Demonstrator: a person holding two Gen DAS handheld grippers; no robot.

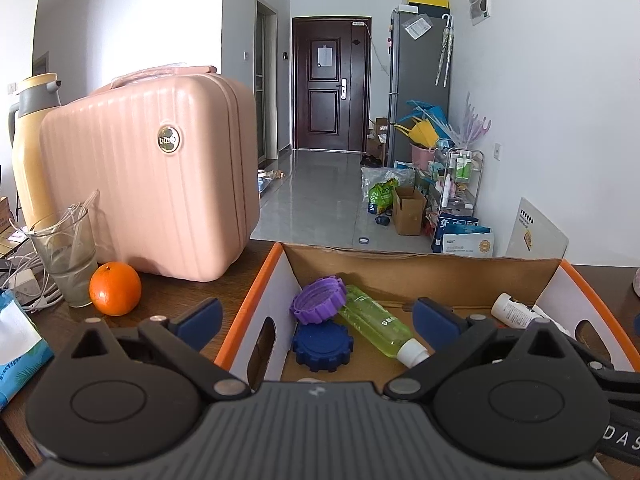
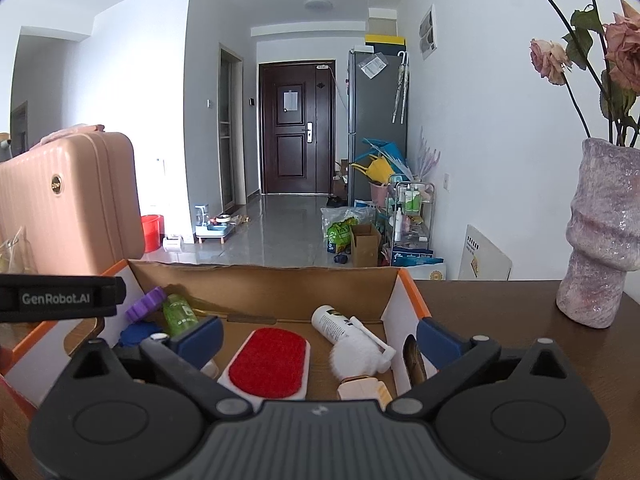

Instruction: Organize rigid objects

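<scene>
left claw (image 1: 316, 316) wide, empty, over the box's left half | right claw (image 2: 320, 338) wide, empty | green bottle (image 1: 376, 326) lies in box (image 1: 424, 270), cap toward the left claw, long axis slanting away leftward | left hand nearer

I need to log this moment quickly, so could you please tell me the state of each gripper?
Left gripper: open, holding nothing.
Right gripper: open, holding nothing.
</scene>
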